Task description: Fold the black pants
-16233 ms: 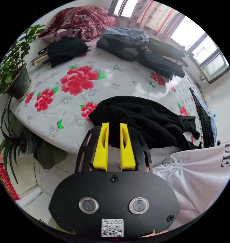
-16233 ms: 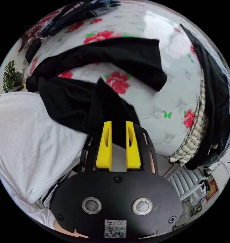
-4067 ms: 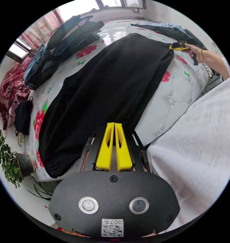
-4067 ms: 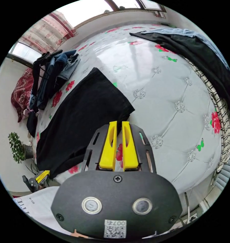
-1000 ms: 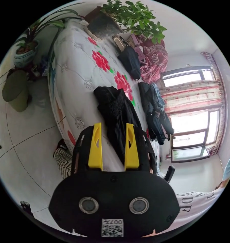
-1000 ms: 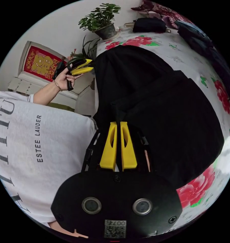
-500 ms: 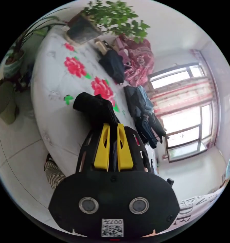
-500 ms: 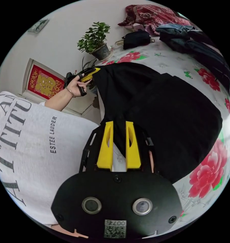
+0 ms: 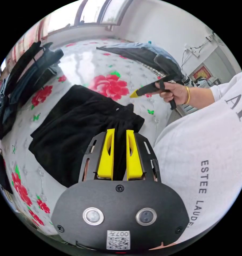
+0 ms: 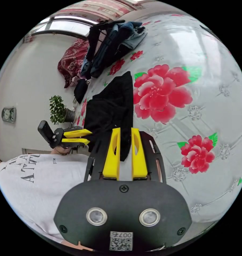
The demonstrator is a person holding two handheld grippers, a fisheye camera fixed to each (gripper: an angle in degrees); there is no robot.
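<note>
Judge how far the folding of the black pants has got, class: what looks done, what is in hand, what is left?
Done: the black pants lie folded into a compact, layered rectangle on the flowered bed. In hand: nothing; the left claw and right claw both stand open, off the cloth. Left: perhaps one more fold or smoothing, since one edge looks uneven.

Left gripper view: close over black pants [image 9: 80, 128] at bed [image 9: 83, 64] edge, facing across toward window; right gripper view: from pants' end, looking along them [image 10: 110, 106]; shared: pants, flowered bed, each other's gripper.
</note>
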